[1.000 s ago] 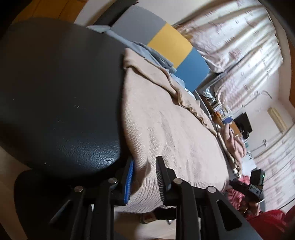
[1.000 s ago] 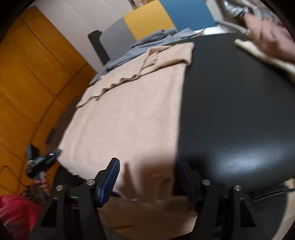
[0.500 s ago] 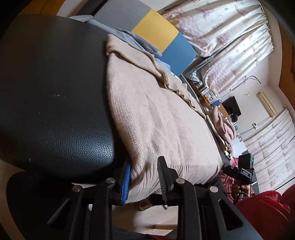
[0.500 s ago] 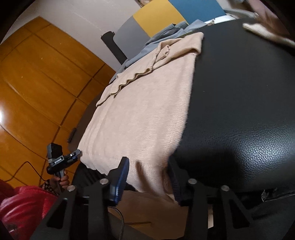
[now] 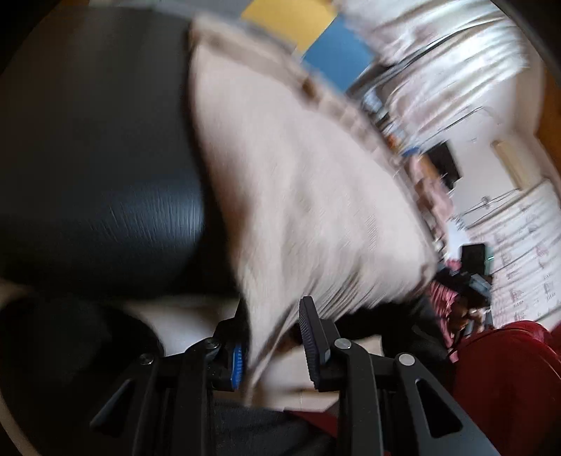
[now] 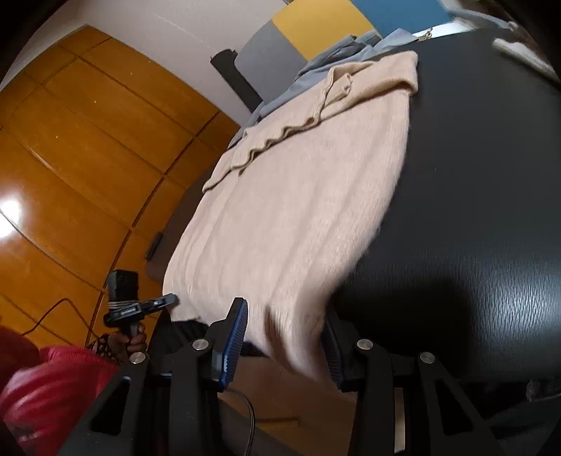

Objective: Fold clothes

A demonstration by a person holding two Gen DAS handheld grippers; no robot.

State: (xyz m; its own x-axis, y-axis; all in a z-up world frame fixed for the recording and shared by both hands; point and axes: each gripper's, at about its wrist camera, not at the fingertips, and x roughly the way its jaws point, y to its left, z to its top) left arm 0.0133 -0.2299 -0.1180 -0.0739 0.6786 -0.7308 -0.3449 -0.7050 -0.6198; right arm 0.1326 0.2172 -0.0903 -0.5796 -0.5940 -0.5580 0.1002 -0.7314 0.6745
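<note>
A wide black leather-grained surface [image 6: 473,210] carries the large beige knitted sweater [image 6: 298,196], which lies spread flat along the surface's left part, its hem hanging over the near edge. Beyond its collar end sits a crumpled blue-grey garment [image 6: 333,59], and behind that stand grey, yellow and blue panels [image 6: 315,24]. Orange wooden wall panelling [image 6: 87,158] fills the left of the right wrist view.

The right gripper [image 6: 284,345] straddles the sweater's hanging hem near its right corner; the cloth sits between the jaws, but whether the pads press it I cannot tell.

The left gripper [image 5: 271,345], badly blurred, has the hem's other corner between its narrowly spaced jaws, apparently pinched.
</note>
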